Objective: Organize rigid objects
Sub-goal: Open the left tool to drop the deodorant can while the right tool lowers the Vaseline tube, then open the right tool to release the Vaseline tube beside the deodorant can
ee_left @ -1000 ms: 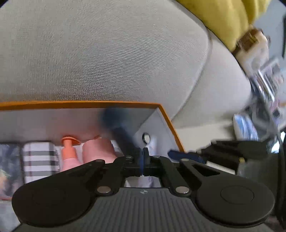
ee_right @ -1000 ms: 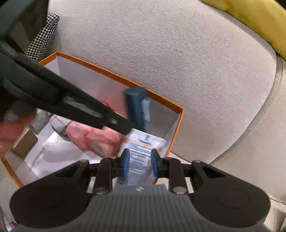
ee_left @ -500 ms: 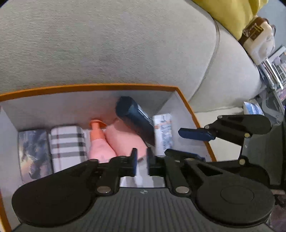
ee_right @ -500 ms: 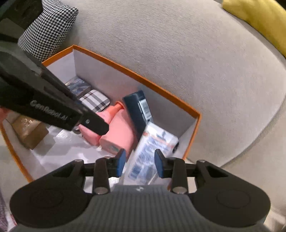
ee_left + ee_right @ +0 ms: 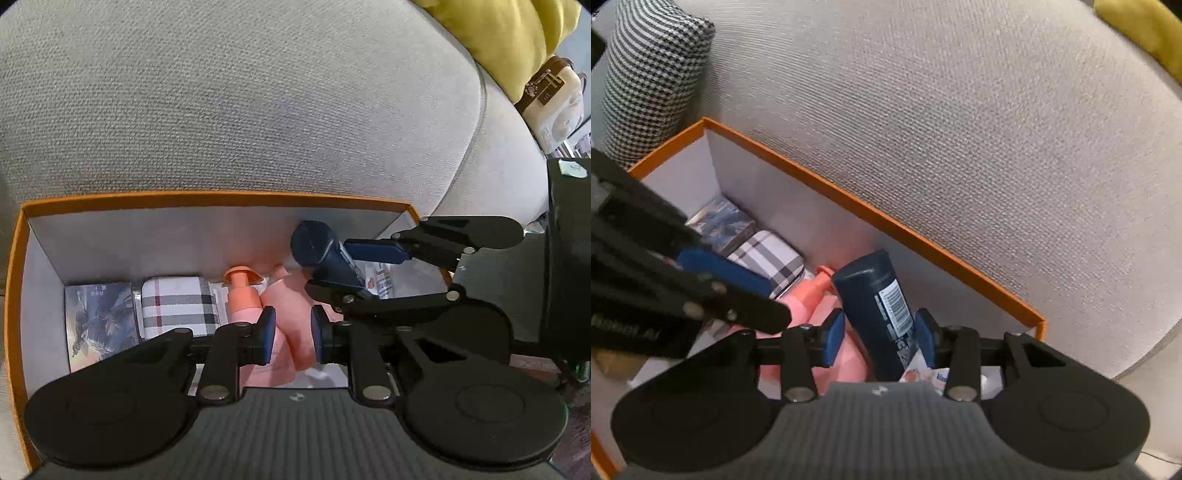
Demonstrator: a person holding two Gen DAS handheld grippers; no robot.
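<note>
The dark navy plastic bottle (image 5: 882,310) was framed, ungripped, between the right gripper's (image 5: 881,341) opening jaws for uprighting within the orange-rimmed cardboard box (image 5: 894,227); the left gripper (image 5: 293,334), opening narrowly, held nothing.

Both views are fisheye, each mounted behind its own gripper and looking steeply down along the fingers, close above the orange-rimmed box (image 5: 207,199) set against a grey sofa cushion (image 5: 240,99). The left wrist view faces the box's far wall squarely; the right wrist view sees it obliquely from the right corner. Shared: box interior, dark blue bottle (image 5: 877,302), pink bottles (image 5: 284,310), plaid tin (image 5: 177,306).
</note>
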